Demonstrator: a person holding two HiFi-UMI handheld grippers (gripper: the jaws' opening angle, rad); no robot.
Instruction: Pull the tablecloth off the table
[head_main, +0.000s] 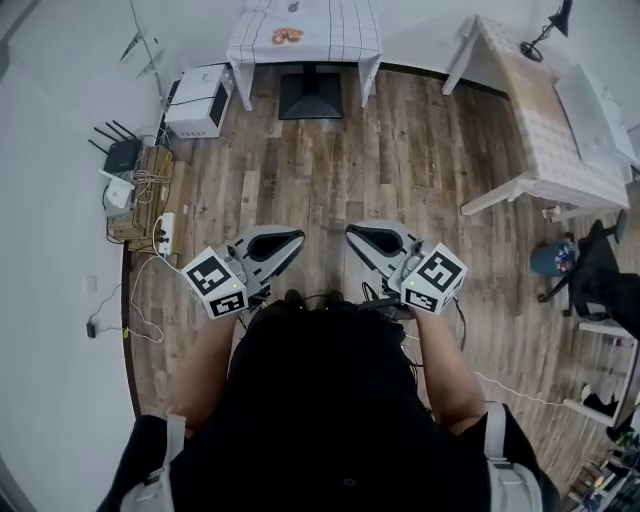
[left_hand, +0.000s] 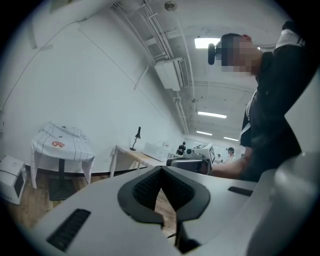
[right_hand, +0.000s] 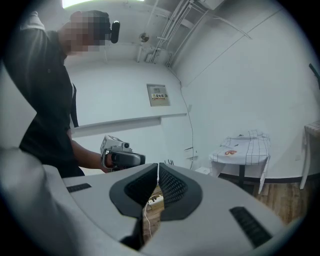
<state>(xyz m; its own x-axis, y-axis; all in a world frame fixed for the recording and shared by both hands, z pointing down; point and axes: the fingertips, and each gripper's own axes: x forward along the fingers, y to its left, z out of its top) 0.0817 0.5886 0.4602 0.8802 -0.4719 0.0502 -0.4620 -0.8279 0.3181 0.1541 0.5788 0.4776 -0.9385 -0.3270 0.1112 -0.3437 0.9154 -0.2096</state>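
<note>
A small table with a white grid-pattern tablecloth stands against the far wall; the cloth bears an orange print. It also shows far off as the tablecloth and the tablecloth in the gripper views. My left gripper and right gripper are held close to my chest, tips turned toward each other, well short of the table. Both are shut with nothing between the jaws.
Wooden floor lies between me and the table. A black base sits under the table. A white box, routers and a power strip with cables lie at left. A long desk with a lamp and a chair stand at right.
</note>
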